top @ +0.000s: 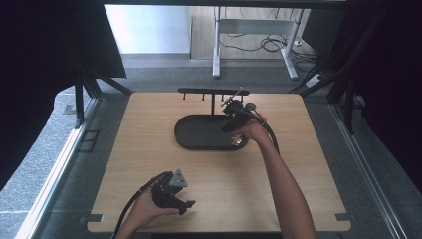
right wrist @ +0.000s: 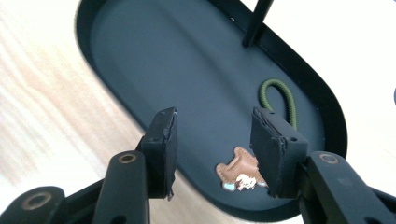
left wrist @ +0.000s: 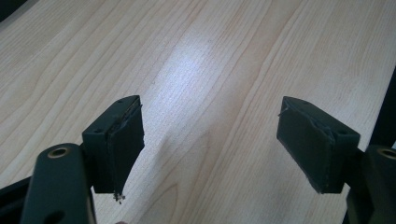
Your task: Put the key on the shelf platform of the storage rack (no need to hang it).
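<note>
1. A small brown keychain charm (right wrist: 238, 170) with a green cord loop (right wrist: 280, 100) lies flat in the black oval tray (right wrist: 140, 60), at the end nearest the right gripper (right wrist: 212, 149).
2. In the right gripper view the charm sits just ahead of and below the jaws, partly behind the right-hand jaw; the cord runs away from the gripper, so the piece's long axis points roughly along the jaws' line of sight.
3. The right gripper's jaws stand apart with nothing between them; whether they touch the tray floor cannot be told.
4. Beyond the tray's far rim rises a thin black post of the hook rack (top: 214, 91), possibly the cord's destination.
5. The left gripper (top: 171, 191) rests wide open over bare wooden table (left wrist: 224, 56), well apart from the tray, so the right hand (top: 254, 130) is plainly nearer.
</note>
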